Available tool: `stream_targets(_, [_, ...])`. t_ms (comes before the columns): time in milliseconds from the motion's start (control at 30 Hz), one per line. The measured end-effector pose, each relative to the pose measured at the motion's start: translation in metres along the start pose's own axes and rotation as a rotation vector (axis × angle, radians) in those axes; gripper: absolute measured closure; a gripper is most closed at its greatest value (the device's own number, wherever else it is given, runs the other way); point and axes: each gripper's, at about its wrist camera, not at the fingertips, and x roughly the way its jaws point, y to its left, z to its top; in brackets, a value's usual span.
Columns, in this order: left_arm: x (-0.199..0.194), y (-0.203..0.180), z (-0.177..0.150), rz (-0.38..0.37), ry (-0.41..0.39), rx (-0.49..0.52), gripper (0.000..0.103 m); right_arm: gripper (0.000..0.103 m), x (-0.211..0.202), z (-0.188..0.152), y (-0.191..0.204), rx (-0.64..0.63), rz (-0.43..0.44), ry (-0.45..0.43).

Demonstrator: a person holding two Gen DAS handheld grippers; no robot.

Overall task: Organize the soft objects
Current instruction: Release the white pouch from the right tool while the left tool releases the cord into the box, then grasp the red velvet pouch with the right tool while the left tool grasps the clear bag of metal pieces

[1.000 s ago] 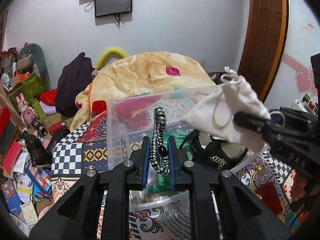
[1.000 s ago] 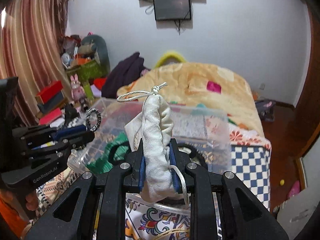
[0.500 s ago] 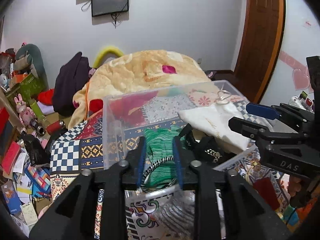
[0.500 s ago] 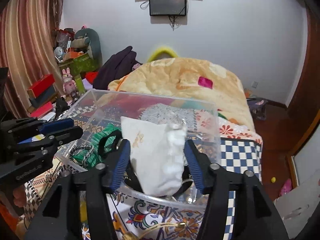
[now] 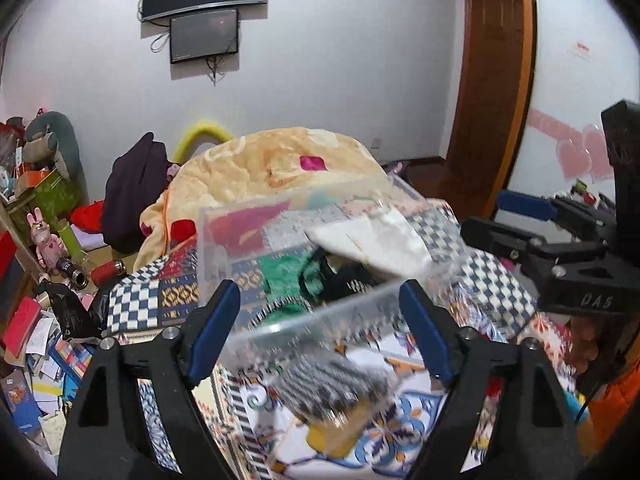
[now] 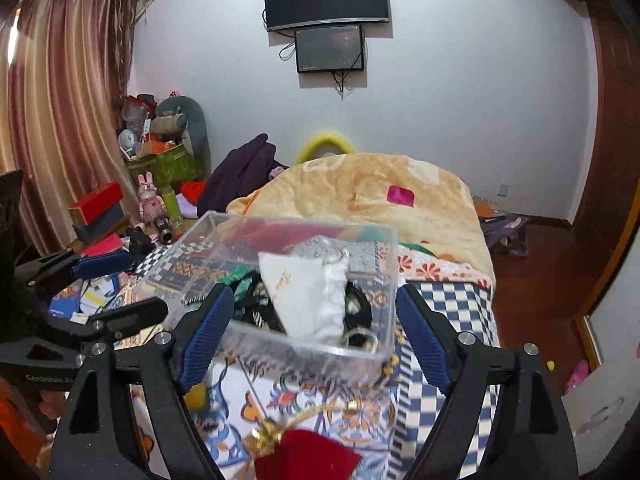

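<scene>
In the centre of both views stands a clear rigid plastic box (image 6: 280, 276) with straight walls and an open top, on a bed covered by a patterned cloth with blue-and-white checks (image 6: 452, 304). Inside the box, a white soft fabric pouch with a drawstring (image 6: 308, 296) leans upright near the front wall; in the left wrist view the same pouch (image 5: 376, 240) lies toward the right of the box. Beside it are a green knitted piece (image 5: 280, 272) and a black item with a chain (image 6: 356, 308), partly hidden. A black-and-white striped cord (image 5: 280, 304) lies at the box's lower left, blurred.

The left gripper (image 5: 320, 316) is spread wide and holds nothing. The right gripper (image 6: 314, 316) is also wide apart and empty, with the box seen between its blue ribbed pads (image 6: 208, 328).

At the bottom centre of the right wrist view lies a dark red velvet pouch with a gold bell (image 6: 304, 456). Behind the box, a puffy peach blanket (image 6: 372, 192) is heaped.
</scene>
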Motion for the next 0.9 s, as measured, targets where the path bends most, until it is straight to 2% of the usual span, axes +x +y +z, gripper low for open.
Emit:
stream_targets(100, [0.002,-0.008,-0.014,0.006,0.030,0.019,0.014,0.021,-0.003,-0.015,0.002,-0.005,0.006,0.031])
stream_targets(300, [0.010,-0.013,-0.037,-0.002,0.085,0.010,0.013,0.021,0.002,-0.056,0.010,-0.034,0.017,0.138])
stream_targets(533, [0.024,-0.003,-0.056,0.014,0.146,-0.071,0.012,0.021,0.021,-0.084,0.012,-0.034,0.008,0.238])
stream_targets(700, [0.029,0.007,-0.064,-0.003,0.161,-0.143,0.013,0.021,0.027,-0.092,0.000,-0.002,0.006,0.264])
stream_targets(733, [0.030,0.009,-0.064,-0.017,0.163,-0.155,0.014,0.022,0.029,-0.093,-0.002,0.005,0.018,0.273])
stream_targets(767, [0.031,0.012,-0.065,-0.035,0.167,-0.171,0.021,0.024,0.031,-0.094,-0.003,0.011,0.026,0.280])
stream_targets(800, [0.031,0.014,-0.065,-0.045,0.171,-0.179,0.029,0.032,0.032,-0.095,-0.003,0.012,0.029,0.283])
stream_targets(900, [0.035,0.018,-0.066,-0.076,0.185,-0.207,0.039,0.042,0.034,-0.099,-0.002,0.019,0.068,0.299])
